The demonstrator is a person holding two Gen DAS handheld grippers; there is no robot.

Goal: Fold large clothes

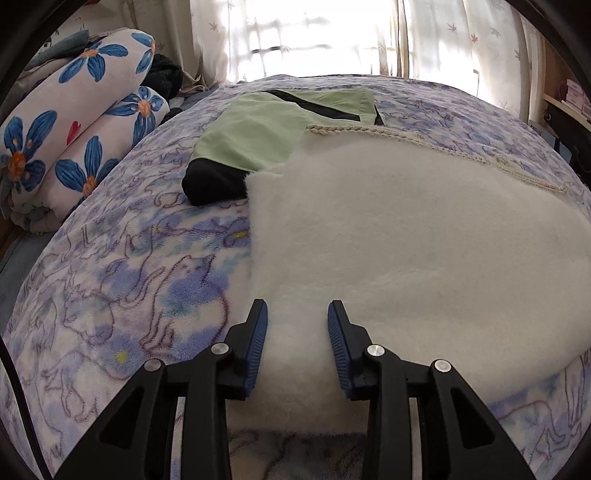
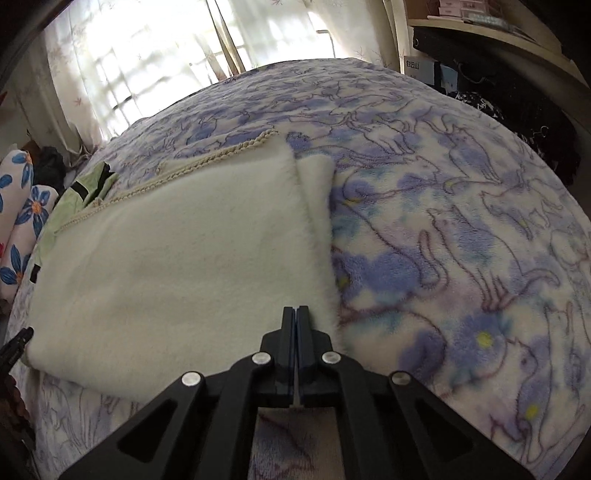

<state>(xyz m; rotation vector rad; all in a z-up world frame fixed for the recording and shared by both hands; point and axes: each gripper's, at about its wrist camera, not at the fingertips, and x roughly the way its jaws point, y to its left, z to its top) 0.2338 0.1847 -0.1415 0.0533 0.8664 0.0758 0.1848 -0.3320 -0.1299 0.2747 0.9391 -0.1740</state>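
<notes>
A sunlit bedroom with thin patterned curtains [image 1: 295,33] at the window frames a bed covered by a plush fleece blanket printed with purple and blue cats [image 2: 461,229]. On that bed lies the task's thing, a large cream-white fluffy garment with a braided cord trim [image 1: 406,240] along its far edge; it sits roughly in the middle of the bed, already doubled over at least once, with a narrower layer peeking out along its right-hand side in the right wrist view. It looks soft, thick and light, likely to sag and drape rather than hold a crease, and its pile should give the pads decent friction; a hold on a doubled edge or corner, catching all layers together, seems the surest place to take it. The left tool [image 1: 297,347] hovers over the near left part of the garment with its blue-padded fingers spread and nothing pinched between them. The right tool [image 2: 296,317] stands pressed together above the garment's near right edge, and no cloth shows between its fingers. Beyond the white garment lies a pale green garment with black panels [image 1: 258,133], partly tucked beneath it, and a rolled quilt with big blue flowers [image 1: 74,129] rests at the bed's left side.
</notes>
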